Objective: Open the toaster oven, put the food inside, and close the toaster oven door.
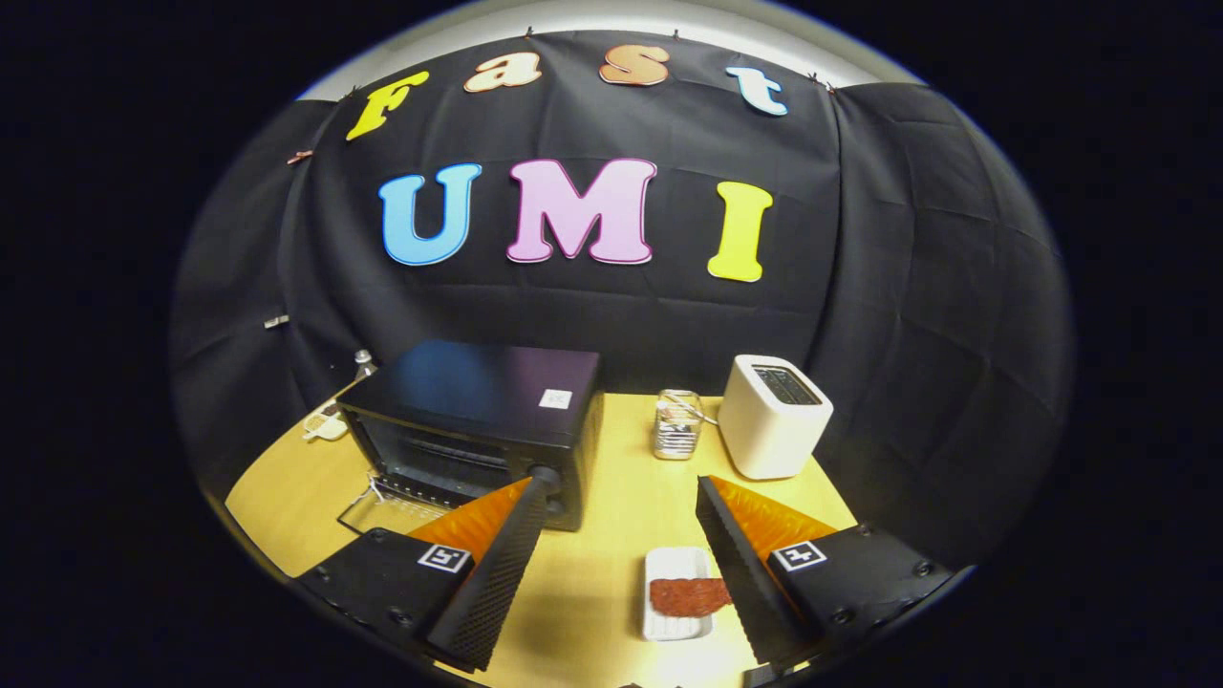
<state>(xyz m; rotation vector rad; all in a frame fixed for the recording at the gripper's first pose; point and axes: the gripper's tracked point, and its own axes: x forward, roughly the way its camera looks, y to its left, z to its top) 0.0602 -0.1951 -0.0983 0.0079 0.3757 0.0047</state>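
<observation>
A black toaster oven (478,420) stands on the wooden table (611,516), ahead of my left finger. Its glass door (382,511) hangs folded down flat in front, and a wire rack shows inside the cavity. A reddish slab of food (688,595) lies on a small white tray (676,592) close to me, between my fingers and nearer the right one. My gripper (621,497) is open and held above the table, with nothing between its fingers.
A white pop-up toaster (774,416) stands beyond my right finger. A clear glass jar (676,423) sits between it and the oven. A small white item (325,425) lies left of the oven near the cloth wall.
</observation>
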